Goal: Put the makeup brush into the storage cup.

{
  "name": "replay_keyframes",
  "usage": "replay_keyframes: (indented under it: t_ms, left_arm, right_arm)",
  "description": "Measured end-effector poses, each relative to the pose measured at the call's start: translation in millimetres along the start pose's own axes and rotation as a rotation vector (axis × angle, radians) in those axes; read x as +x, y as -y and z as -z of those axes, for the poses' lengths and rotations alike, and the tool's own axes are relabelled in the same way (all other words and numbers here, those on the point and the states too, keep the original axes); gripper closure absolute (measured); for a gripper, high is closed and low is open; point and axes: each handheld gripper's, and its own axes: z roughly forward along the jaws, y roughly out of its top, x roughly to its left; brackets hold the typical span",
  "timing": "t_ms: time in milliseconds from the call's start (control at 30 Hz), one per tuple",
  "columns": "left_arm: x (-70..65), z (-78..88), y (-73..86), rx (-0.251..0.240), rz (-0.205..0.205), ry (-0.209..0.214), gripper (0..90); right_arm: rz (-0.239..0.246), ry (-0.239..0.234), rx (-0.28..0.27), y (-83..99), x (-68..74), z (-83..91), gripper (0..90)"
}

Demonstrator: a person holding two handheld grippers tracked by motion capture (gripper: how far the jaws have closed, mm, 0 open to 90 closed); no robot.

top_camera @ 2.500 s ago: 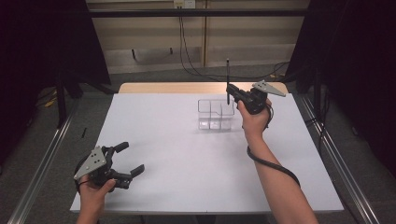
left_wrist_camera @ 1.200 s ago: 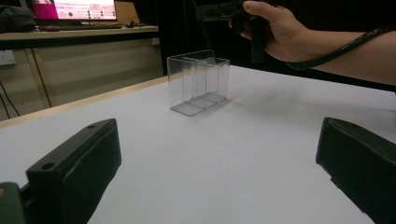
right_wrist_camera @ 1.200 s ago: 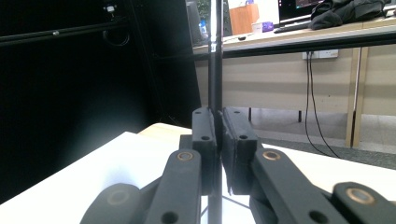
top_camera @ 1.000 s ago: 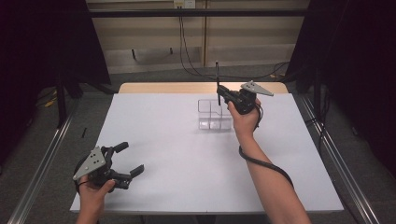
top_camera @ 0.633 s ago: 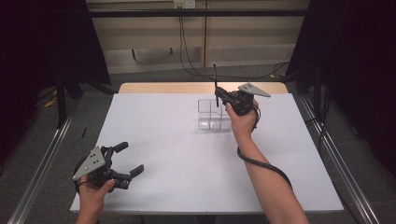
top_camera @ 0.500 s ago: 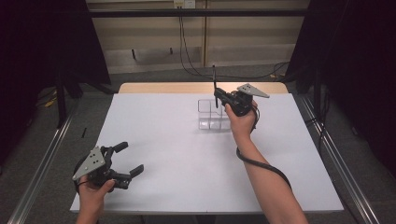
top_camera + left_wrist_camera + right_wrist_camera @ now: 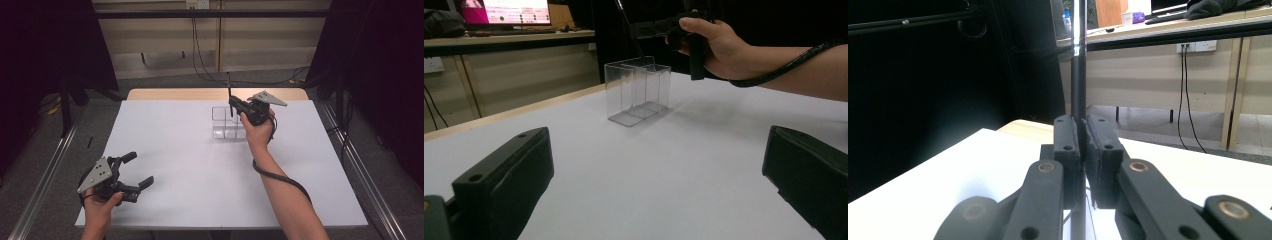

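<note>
Right gripper clamped tight on a thin black rod, held upright over the clear divided box at the table's far middle; rod's lower end sits at the box's far right compartment. Left gripper jaws wide, nothing between them, at the near left corner. No readable writing; monitor text in the left gripper view is blurred. Since earlier frames the right gripper has shifted left over the box; left unchanged.

A clear box alone interrupts the bare white table.
</note>
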Motion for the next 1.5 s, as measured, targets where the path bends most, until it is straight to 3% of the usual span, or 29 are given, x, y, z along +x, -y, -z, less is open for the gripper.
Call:
replay_keyframes:
  t_ms: [1500]
  left_arm:
    - [0.2, -0.2, 0.2, 0.011, -0.007, -0.003, 0.0]
  right_arm:
    - [-0.003, 0.004, 0.013, 12.5, -6.6, 6.6, 84.4]
